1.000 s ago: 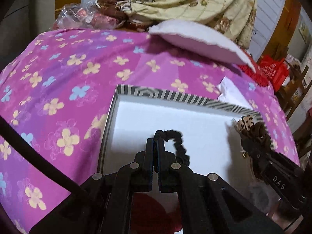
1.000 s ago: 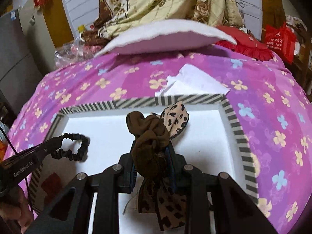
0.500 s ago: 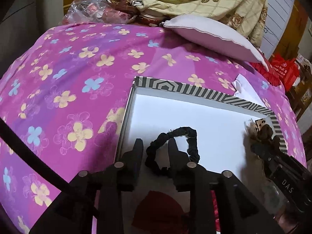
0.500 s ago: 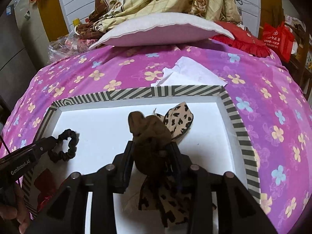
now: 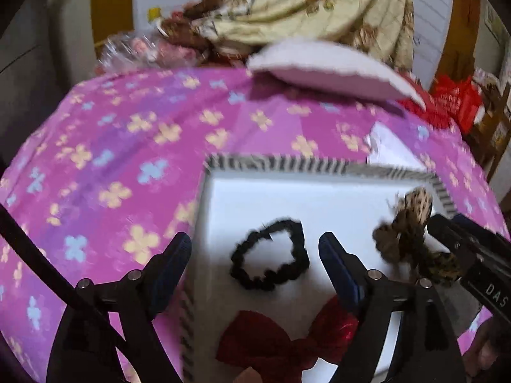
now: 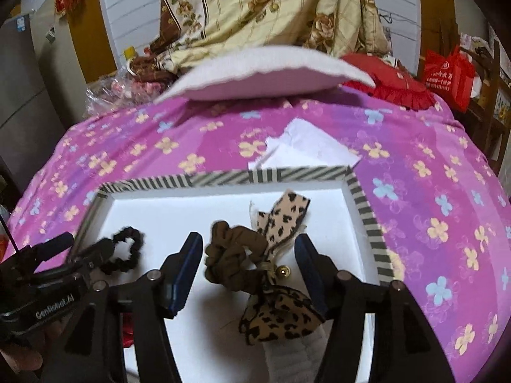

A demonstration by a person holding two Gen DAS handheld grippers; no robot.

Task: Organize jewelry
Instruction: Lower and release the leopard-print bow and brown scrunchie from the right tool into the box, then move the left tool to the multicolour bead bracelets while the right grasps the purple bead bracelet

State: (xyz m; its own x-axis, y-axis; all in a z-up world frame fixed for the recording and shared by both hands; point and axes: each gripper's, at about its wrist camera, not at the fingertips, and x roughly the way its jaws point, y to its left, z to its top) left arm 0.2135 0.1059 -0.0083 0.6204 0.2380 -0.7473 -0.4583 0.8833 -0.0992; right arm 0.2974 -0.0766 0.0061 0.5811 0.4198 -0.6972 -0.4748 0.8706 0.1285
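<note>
Both claws have just let go and spread: the left gripper (image 5: pixel 255 252) frames the ruffled black scrunchie (image 5: pixel 270 255), the right gripper (image 6: pixel 249 249) the brown leopard-print scrunchie (image 6: pixel 255 265), pads clear of both. Each lies mid-frame on the white floor of the striped-rimmed box (image 6: pixel 367 217), a red bow (image 5: pixel 281 341) nearest at bottom.

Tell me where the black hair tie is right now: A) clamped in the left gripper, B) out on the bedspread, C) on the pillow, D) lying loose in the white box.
D: the black hair tie lies on the floor of the white box, between the open, untouching jaws of the left gripper.
</note>
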